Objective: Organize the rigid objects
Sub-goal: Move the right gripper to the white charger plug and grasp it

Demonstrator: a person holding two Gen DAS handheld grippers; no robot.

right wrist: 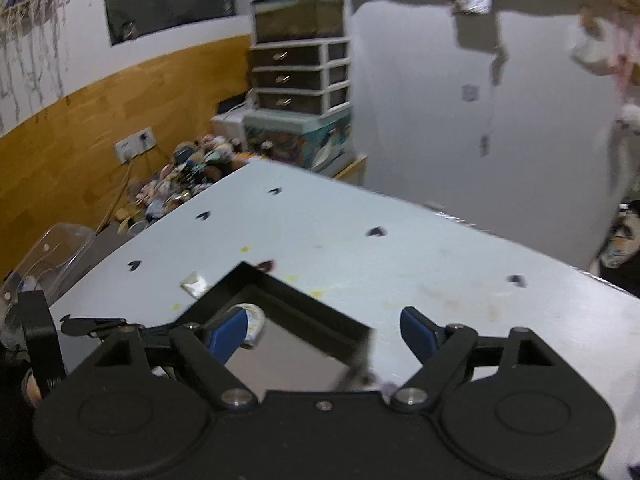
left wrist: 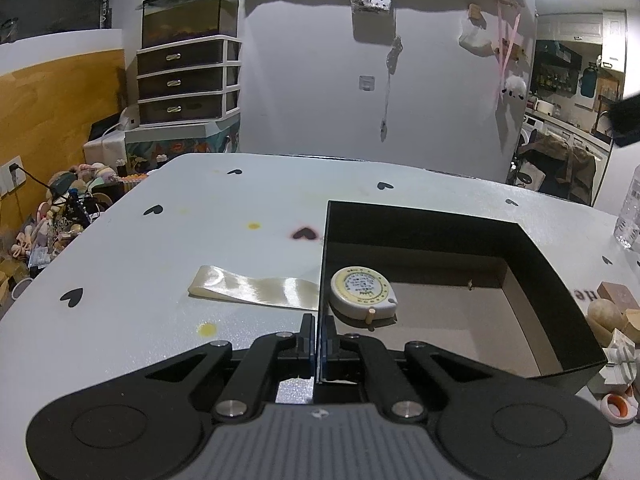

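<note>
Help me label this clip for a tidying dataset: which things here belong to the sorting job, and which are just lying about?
Part of the job:
- black box, its wall pinched by the left hand-held gripper
- tape measure inside the box
- wooden blocks beside the box
- right hand-held gripper, open and empty

Lying about:
- ribbon strip
- plastic bottle
- drawer unit
- tape roll

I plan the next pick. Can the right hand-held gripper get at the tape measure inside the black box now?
Probably yes. The right hand-held gripper is open and empty above the black box, which has no lid, and the tape measure lies alone inside.
</note>
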